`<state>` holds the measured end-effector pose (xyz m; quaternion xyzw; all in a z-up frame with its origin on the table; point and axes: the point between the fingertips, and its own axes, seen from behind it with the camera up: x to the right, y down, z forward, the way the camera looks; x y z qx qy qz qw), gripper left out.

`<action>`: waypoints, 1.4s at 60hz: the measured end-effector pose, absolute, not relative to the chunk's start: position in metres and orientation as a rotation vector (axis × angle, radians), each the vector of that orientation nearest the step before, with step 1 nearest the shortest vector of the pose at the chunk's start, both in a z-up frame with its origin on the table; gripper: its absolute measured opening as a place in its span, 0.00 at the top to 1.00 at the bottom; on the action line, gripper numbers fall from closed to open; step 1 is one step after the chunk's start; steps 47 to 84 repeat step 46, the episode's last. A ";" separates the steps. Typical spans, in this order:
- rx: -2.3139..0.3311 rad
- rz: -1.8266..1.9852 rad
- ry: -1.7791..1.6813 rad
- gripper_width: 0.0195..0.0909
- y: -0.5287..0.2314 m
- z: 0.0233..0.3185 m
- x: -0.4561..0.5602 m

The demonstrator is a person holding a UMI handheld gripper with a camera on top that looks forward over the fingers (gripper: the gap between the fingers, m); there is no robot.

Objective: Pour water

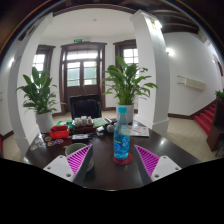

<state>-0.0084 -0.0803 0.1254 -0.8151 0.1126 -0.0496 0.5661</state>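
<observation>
A clear plastic bottle (122,139) with a blue label stood upright on a dark round table (108,172), its long axis vertical and its neck pointing straight up toward the ceiling. It sat near the table's near edge, between the two fingers of the gripper (113,160) and slightly ahead of their tips. The gripper was spread wide, released, with a clear gap between the bottle and each finger; the magenta pads (80,157) faced inward toward the bottle without touching it. The bottle rested on the table by its own base.

Toward the table's far left edge lay a cluster of small things: a red item (59,131), possibly a box or a cup, though the view was too small to tell, and some green and dark things (84,123) beside it. Papers (138,129) lay at the far right side of the table, just behind the bottle.

Beyond the table a dark chair (85,106) stood before a wooden double door (81,71) with glass panes. A tall leafy plant (129,82) in a pale pot rose directly behind the bottle, and another potted plant (40,93) stood by a window on the left. White walls and a white column (155,70) framed the room on the right
</observation>
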 end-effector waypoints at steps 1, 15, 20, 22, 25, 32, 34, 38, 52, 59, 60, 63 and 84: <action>-1.918 -0.112 0.260 0.11 -0.083 0.130 -0.011; -1.927 -0.075 0.191 0.11 -0.113 0.174 -0.042; -1.919 -0.063 0.177 0.11 -0.118 0.183 -0.050; -1.924 -0.069 0.171 0.10 -0.120 0.184 -0.050; -1.930 -0.079 0.162 0.10 -0.123 0.186 -0.050; -1.928 -0.076 0.133 0.10 -0.127 0.191 -0.052; -1.925 -0.071 0.120 0.10 -0.127 0.193 -0.054; -1.921 -0.057 0.101 0.11 -0.125 0.195 -0.059; -1.922 -0.039 0.091 0.11 -0.124 0.194 -0.063; -1.922 -0.039 0.091 0.11 -0.124 0.194 -0.063; -1.922 -0.039 0.091 0.11 -0.124 0.194 -0.063; -1.922 -0.039 0.091 0.11 -0.124 0.194 -0.063; -1.922 -0.039 0.091 0.11 -0.124 0.194 -0.063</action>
